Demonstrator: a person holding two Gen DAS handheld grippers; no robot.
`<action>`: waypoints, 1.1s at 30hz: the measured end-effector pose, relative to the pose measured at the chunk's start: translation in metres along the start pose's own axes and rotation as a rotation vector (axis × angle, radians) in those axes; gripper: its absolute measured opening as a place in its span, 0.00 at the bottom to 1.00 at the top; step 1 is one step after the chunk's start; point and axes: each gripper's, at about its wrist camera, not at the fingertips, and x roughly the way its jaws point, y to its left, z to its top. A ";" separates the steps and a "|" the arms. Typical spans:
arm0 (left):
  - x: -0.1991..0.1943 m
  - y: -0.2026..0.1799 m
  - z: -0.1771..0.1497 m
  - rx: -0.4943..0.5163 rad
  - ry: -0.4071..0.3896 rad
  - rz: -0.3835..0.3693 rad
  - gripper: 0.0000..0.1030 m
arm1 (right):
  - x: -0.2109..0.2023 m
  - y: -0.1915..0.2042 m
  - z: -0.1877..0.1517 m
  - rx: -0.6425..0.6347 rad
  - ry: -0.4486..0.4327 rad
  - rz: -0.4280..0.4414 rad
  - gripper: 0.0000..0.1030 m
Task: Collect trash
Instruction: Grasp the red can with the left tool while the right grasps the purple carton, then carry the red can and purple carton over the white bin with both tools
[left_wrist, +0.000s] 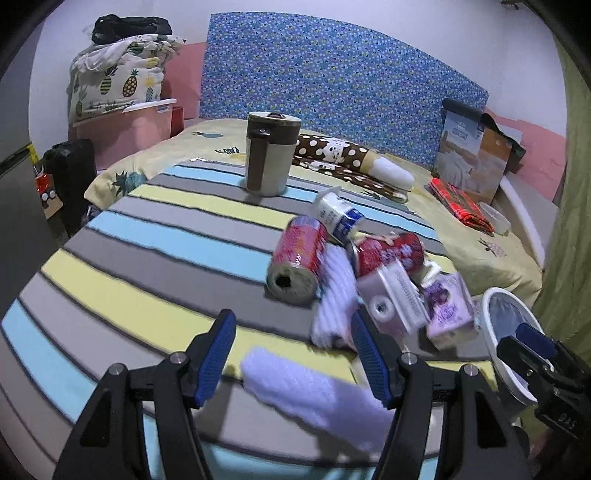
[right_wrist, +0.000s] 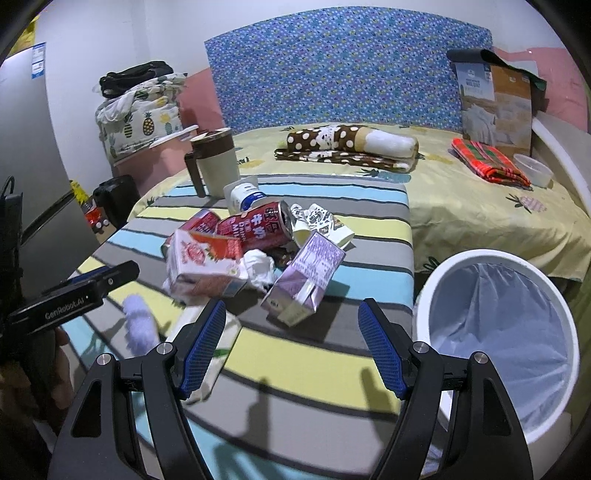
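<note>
A pile of trash lies on a striped board (left_wrist: 147, 251): two red cans (left_wrist: 297, 254) (right_wrist: 255, 227), a white and blue bottle (left_wrist: 338, 214), a pink carton (right_wrist: 203, 264), a purple carton (right_wrist: 306, 273), crumpled tissue (right_wrist: 258, 267) and a patterned paper cup (right_wrist: 321, 223). A white bin (right_wrist: 495, 332) with a bag liner stands right of the board. My left gripper (left_wrist: 293, 354) is open, just in front of the pile, above a fluffy lilac piece (left_wrist: 314, 391). My right gripper (right_wrist: 291, 347) is open and empty, in front of the purple carton.
A beige and brown lidded mug (left_wrist: 271, 155) stands at the board's far edge. Behind is a bed with a dotted blanket roll (right_wrist: 351, 146), red plaid cloth (right_wrist: 487, 162), a plastic tub (right_wrist: 533, 170) and a blue headboard (right_wrist: 347, 70). Bedding sits stacked at left (left_wrist: 118, 81).
</note>
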 end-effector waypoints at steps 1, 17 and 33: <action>0.005 0.002 0.005 0.008 0.001 -0.008 0.65 | 0.004 0.000 0.001 0.007 0.006 -0.003 0.73; 0.084 0.005 0.037 0.053 0.127 -0.101 0.65 | 0.037 -0.013 0.009 0.118 0.098 0.008 0.71; 0.074 0.008 0.033 0.034 0.135 -0.084 0.53 | 0.020 -0.017 0.009 0.136 0.068 0.037 0.38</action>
